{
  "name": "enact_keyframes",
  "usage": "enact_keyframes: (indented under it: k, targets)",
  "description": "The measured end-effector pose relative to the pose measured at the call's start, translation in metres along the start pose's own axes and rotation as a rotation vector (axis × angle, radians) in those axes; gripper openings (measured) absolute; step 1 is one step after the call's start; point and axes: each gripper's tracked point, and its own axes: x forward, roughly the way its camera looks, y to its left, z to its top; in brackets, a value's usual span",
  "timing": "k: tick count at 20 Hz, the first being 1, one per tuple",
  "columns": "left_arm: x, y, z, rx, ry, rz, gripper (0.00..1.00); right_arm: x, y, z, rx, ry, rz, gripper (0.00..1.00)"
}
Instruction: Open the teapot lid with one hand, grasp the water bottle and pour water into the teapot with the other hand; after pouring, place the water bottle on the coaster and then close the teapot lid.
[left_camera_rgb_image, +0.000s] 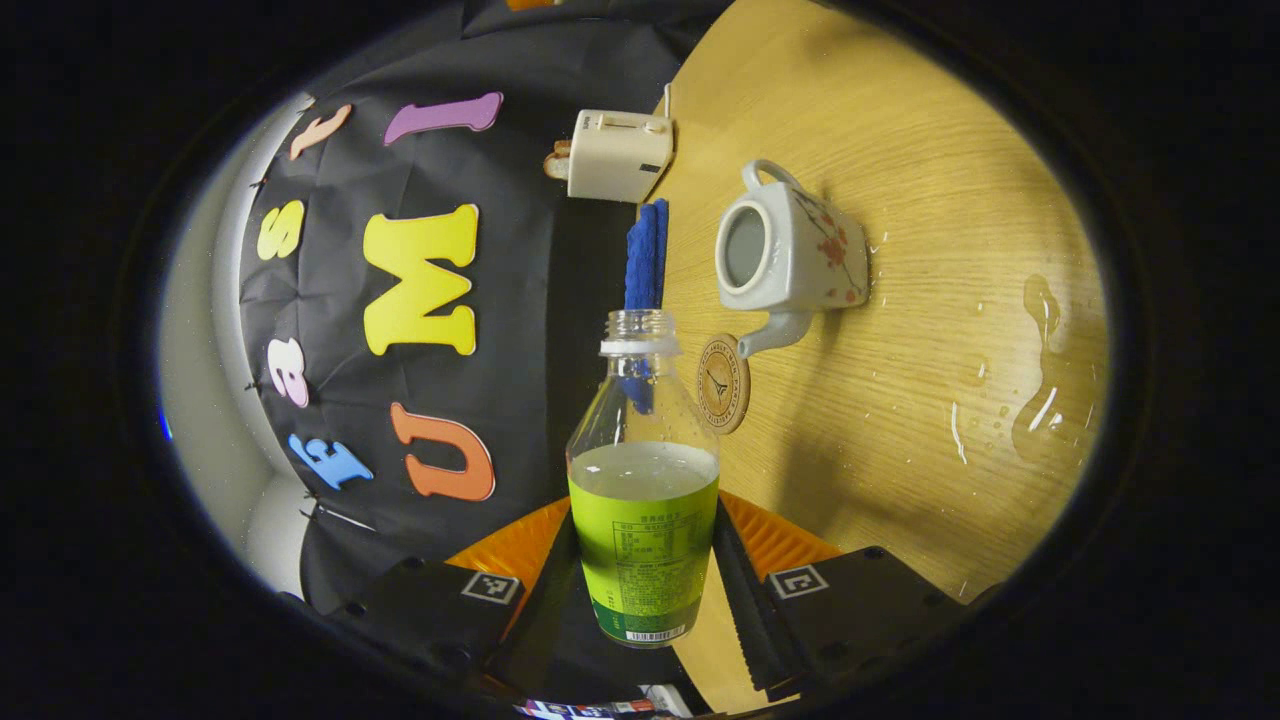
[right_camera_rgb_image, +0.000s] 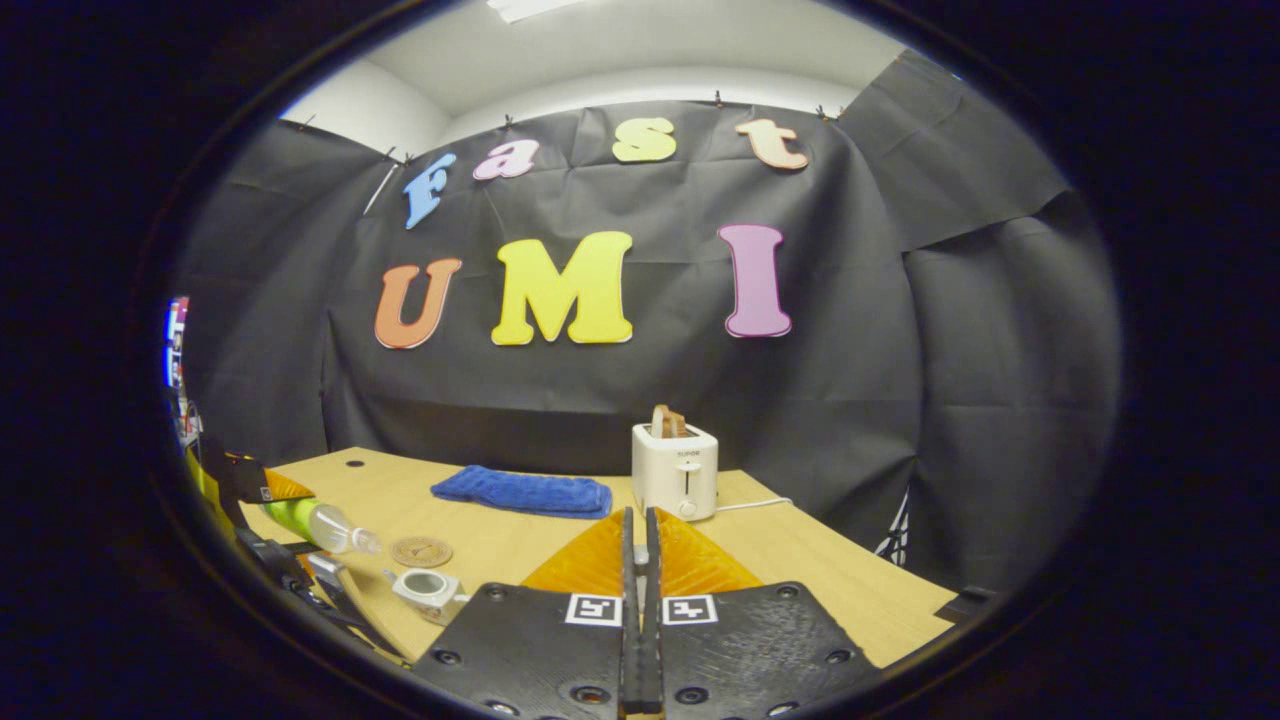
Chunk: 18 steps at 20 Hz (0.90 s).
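My left gripper (left_camera_rgb_image: 645, 590) has both fingers pressed on the labelled lower half of the water bottle (left_camera_rgb_image: 645, 500), which is uncapped and still holds liquid up to about the top of its label. Through this rolled camera the wooden table (left_camera_rgb_image: 930, 180) fills the right side, with the teapot (left_camera_rgb_image: 790, 255) at about one o'clock from the bottle's mouth, its lid off and its opening facing me (the spout points down toward the round coaster (left_camera_rgb_image: 723, 383) just beside it). I also see a blue cloth (left_camera_rgb_image: 646, 255) at twelve o'clock beyond the bottle neck, a white toaster (left_camera_rgb_image: 615, 155) farther out past it, and spilled water (left_camera_rgb_image: 1045, 390) pooled on the table at about three o'clock.
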Motion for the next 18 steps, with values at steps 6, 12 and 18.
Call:
enact_keyframes:
  k: [6, 12, 18]
  targets:
    - [-0.002, 0.017, 0.012, 0.174, 0.019, 0.055, 0.75, -0.002, 0.002, 0.001, 0.018, 0.001, 0.026, 0.0]
    - [0.0, 0.029, 0.026, 0.378, 0.032, 0.095, 0.75, -0.007, -0.009, 0.018, -0.01, -0.051, -0.01, 0.0]
    - [-0.001, 0.032, 0.03, 0.467, 0.051, 0.085, 0.75, -0.011, -0.011, 0.026, -0.031, -0.08, -0.011, 0.0]
